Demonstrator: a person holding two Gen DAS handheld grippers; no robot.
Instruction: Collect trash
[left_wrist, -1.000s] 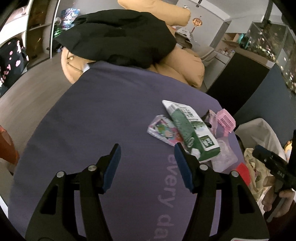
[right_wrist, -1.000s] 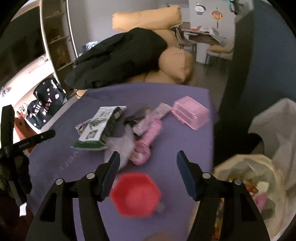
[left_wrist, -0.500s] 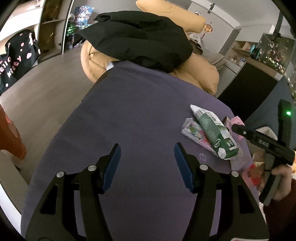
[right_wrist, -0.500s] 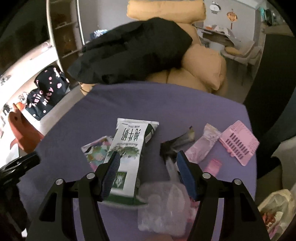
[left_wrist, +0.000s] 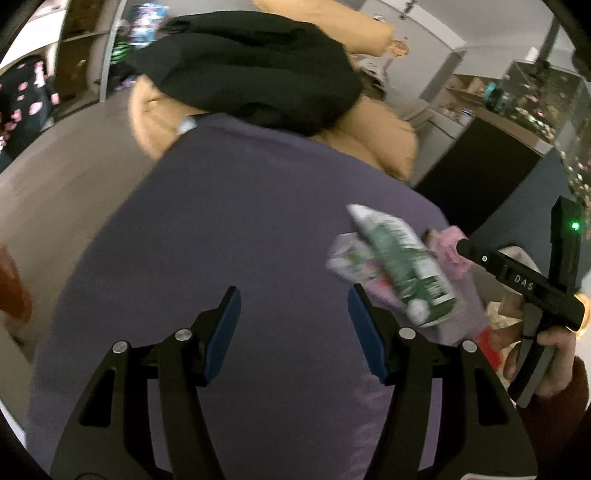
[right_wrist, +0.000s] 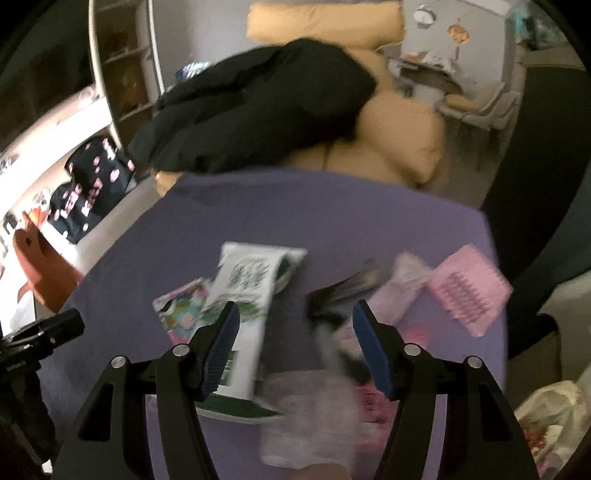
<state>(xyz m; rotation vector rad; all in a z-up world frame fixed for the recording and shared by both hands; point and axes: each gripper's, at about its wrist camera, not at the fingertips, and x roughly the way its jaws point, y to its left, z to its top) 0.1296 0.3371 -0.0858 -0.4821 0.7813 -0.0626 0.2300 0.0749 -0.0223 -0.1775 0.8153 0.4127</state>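
Trash lies in a heap on a purple cloth (right_wrist: 314, 214) (left_wrist: 236, 229). A green and white carton (right_wrist: 247, 306) (left_wrist: 402, 266) rests on a colourful wrapper (right_wrist: 183, 310) (left_wrist: 343, 254). Beside them lie a dark wrapper (right_wrist: 343, 288), a pale pink packet (right_wrist: 402, 291), a pink slotted tray (right_wrist: 469, 291) and a clear plastic piece (right_wrist: 310, 413). My right gripper (right_wrist: 293, 347) hangs open over the carton's right edge, with nothing between its fingers. My left gripper (left_wrist: 293, 332) is open above bare cloth, left of the heap.
A black garment (right_wrist: 258, 110) lies over tan cushions (right_wrist: 399, 147) behind the cloth. A white bag of trash (right_wrist: 550, 424) sits at the lower right. An orange object (right_wrist: 40, 273) and a spotted black bag (right_wrist: 92, 184) are on the floor to the left.
My right gripper has swung left from the red cup and the bag to over the carton and wrappers. In the left wrist view the heap drifted right, then back nearer.
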